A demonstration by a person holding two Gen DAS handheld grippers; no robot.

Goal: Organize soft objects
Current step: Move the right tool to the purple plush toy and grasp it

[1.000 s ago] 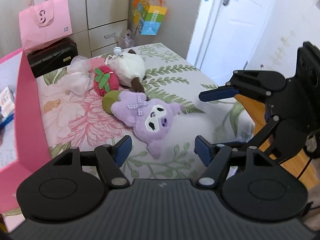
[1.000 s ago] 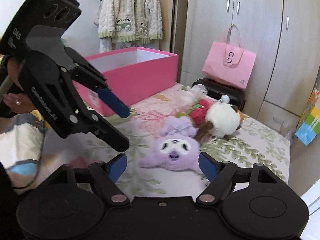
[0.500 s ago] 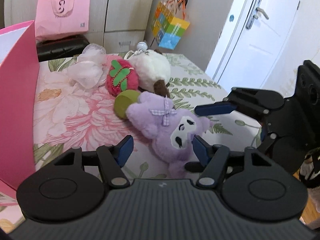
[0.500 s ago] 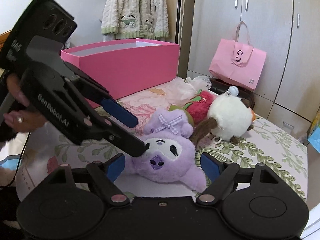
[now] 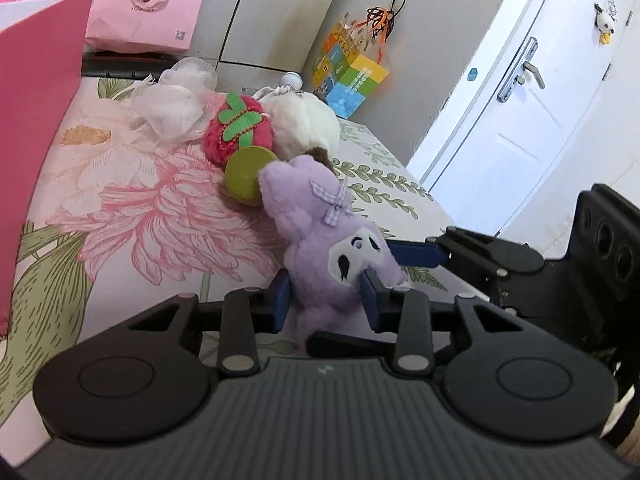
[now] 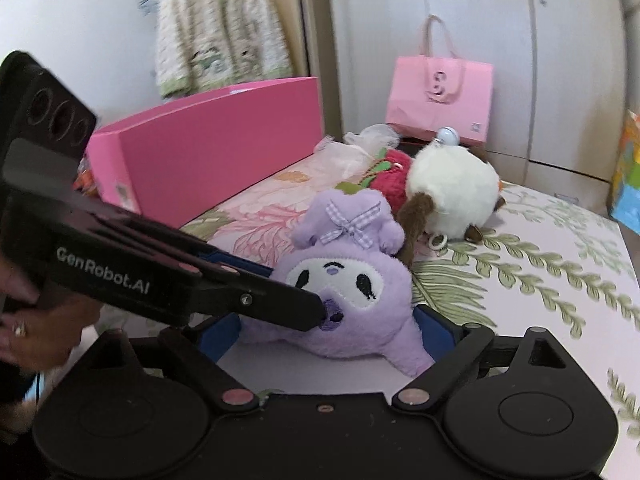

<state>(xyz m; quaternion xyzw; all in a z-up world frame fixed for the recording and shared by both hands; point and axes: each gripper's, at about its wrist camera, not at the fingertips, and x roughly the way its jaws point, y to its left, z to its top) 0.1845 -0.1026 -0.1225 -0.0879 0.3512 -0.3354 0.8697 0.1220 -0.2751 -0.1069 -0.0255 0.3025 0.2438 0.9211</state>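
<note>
The purple plush (image 5: 324,240) is lying on the floral bedspread (image 5: 132,216), just in front of the strawberry plush (image 5: 236,132) and the white round plush (image 5: 304,124). It is being squeezed at its lower part by the left gripper (image 5: 325,300), whose jaws are narrowing, blue pads pressed into the fur on both sides. The right gripper (image 6: 328,330) is set around the same toy from the other side, jaws widening; contact there is hard to judge, though the pads seem apart from the fur. A pink box (image 6: 208,152) is standing beside the pile.
</note>
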